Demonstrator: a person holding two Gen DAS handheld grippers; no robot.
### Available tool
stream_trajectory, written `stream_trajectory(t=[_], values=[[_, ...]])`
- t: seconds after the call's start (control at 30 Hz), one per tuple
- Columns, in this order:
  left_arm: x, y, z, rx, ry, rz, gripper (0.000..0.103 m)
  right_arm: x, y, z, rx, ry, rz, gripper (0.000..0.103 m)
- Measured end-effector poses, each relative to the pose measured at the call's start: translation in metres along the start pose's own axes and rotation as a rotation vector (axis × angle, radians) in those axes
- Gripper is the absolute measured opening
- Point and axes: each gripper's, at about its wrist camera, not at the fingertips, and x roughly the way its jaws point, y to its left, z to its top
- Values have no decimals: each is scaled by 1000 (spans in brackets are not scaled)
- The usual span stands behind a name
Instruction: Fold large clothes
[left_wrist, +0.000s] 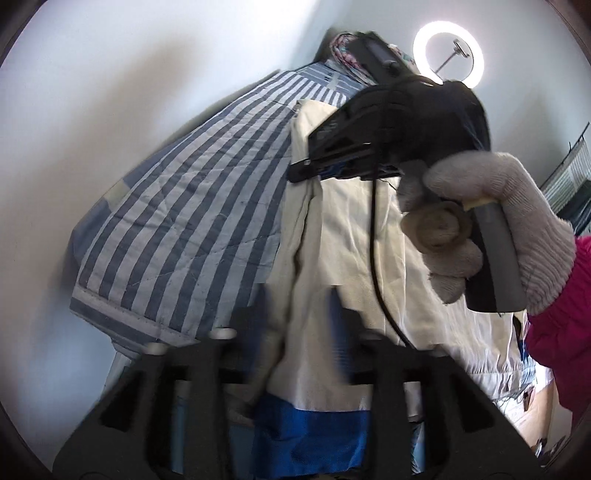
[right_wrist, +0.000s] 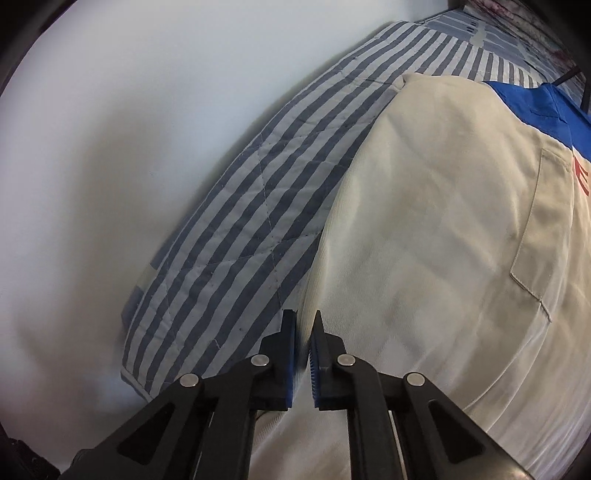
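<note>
Two grippers are shown over a cream jacket (right_wrist: 424, 229) with blue trim, spread on a striped quilt (right_wrist: 258, 206) beside a pale wall (right_wrist: 92, 166). The right gripper (right_wrist: 303, 325) is seen nearly clenched at the jacket's side edge — whether cloth is actually pinched between the pads cannot be told. The left gripper (left_wrist: 299, 325), blurred, is released, its fingers standing apart over the cream cloth near the blue hem (left_wrist: 310, 435). A gloved hand (left_wrist: 491, 225) is seen carrying the right tool. The step in hand is judged to be taking hold for a fold — next, a firm pinch at both points is called for before the side is lifted across.
</note>
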Motion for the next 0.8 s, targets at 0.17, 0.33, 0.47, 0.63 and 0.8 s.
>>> stream_trajectory(t=[0.17, 0.33, 0.47, 0.63, 0.8], values=[[8, 4, -10, 2, 48, 17, 60, -22, -23, -15, 45, -60, 83, 3], [3, -7, -16, 37, 45, 25, 16, -42, -40, -30, 82, -114, 140, 2], [-12, -34, -19, 133, -10, 76, 15, -55, -60, -31, 118, -164, 190, 2], [-23, -81, -28, 285, -47, 110, 15, -79, -94, -58, 183, -246, 263, 2], [-23, -138, -44, 456, -52, 116, 13, -99, -138, -85, 272, -315, 323, 2]])
